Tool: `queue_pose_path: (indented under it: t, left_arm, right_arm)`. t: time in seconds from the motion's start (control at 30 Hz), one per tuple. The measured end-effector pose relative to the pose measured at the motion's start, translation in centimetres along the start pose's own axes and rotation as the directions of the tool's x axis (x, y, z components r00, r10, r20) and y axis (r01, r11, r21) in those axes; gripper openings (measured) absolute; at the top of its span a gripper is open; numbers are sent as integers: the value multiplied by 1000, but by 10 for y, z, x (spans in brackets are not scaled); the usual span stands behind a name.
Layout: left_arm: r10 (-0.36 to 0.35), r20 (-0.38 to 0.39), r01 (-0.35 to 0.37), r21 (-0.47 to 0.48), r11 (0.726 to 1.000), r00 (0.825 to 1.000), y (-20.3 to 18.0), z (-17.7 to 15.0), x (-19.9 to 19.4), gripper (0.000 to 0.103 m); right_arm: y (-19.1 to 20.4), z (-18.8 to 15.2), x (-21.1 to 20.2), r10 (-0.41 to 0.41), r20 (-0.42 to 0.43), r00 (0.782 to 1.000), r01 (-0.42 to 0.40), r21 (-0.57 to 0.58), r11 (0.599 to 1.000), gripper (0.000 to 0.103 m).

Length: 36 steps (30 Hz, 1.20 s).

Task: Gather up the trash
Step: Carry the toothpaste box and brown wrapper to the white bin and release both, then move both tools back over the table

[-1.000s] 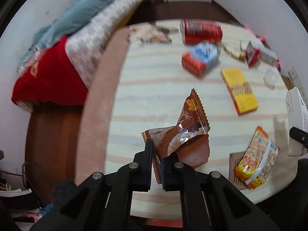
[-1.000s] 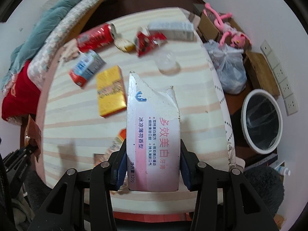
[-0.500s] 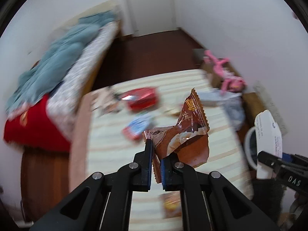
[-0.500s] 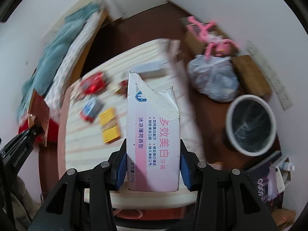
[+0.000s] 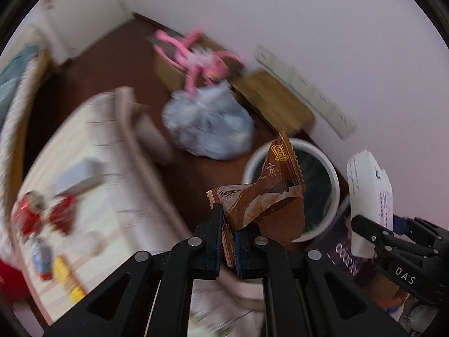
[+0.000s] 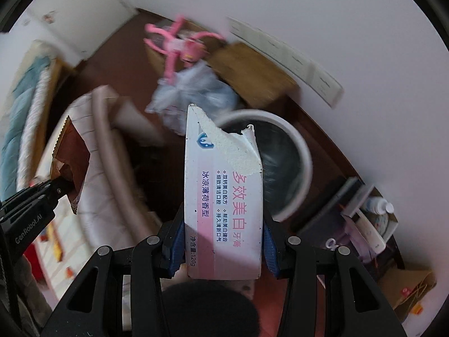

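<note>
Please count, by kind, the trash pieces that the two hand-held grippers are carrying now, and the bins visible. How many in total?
Brown snack wrapper, in the left hand-held gripper: 1
White torn toothpaste box, in the right hand-held gripper: 1
White round bin on the floor: 1
Total: 3

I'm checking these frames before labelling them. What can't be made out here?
- Left wrist view: items left on the table are motion-blurred; their kinds are unreadable.
- Both views: the inside of the bin is partly hidden by the brown wrapper and the toothpaste box, so its contents are unclear.
- Right wrist view: the box's lower end is covered by a dark fuzzy object.
</note>
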<state>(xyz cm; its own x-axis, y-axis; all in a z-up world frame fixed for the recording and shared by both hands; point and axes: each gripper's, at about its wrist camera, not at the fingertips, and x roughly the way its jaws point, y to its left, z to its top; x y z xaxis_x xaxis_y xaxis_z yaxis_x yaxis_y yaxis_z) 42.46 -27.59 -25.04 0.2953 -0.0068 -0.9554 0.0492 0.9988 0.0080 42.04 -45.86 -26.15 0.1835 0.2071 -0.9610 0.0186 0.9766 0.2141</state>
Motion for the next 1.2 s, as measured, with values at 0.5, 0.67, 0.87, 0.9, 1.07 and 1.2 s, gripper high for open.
queue_pose_path:
  t: [0.5, 0.67, 0.87, 0.9, 1.07, 1.2]
  left_arm:
    - [-96, -329, 134, 95, 986, 939, -72, 44, 141, 15]
    - [-89, -292, 112, 60, 992, 952, -65, 44, 135, 94]
    - [-36, -254, 57, 74, 996, 967, -60, 37, 128, 97]
    - [-27, -243, 46, 73, 996, 970, -59, 35, 123, 97]
    - [-6, -190, 22, 81, 996, 982, -55, 30, 101, 98]
    - [2, -139, 10, 85, 996, 990, -55, 27, 74, 98]
  right_arm:
    - [-96, 33, 137, 55, -229, 972, -21, 145, 989, 50]
    - [-100, 38, 138, 30, -219, 975, 6, 159, 987, 78]
    - [-97, 34, 119, -54, -183, 982, 78, 128, 989, 103]
    - [-96, 33, 113, -76, -173, 982, 98, 119, 988, 103]
    - [-90, 26, 82, -140, -112, 984, 151, 89, 985, 103]
    - [-83, 21, 53, -161, -61, 985, 165, 75, 983, 103]
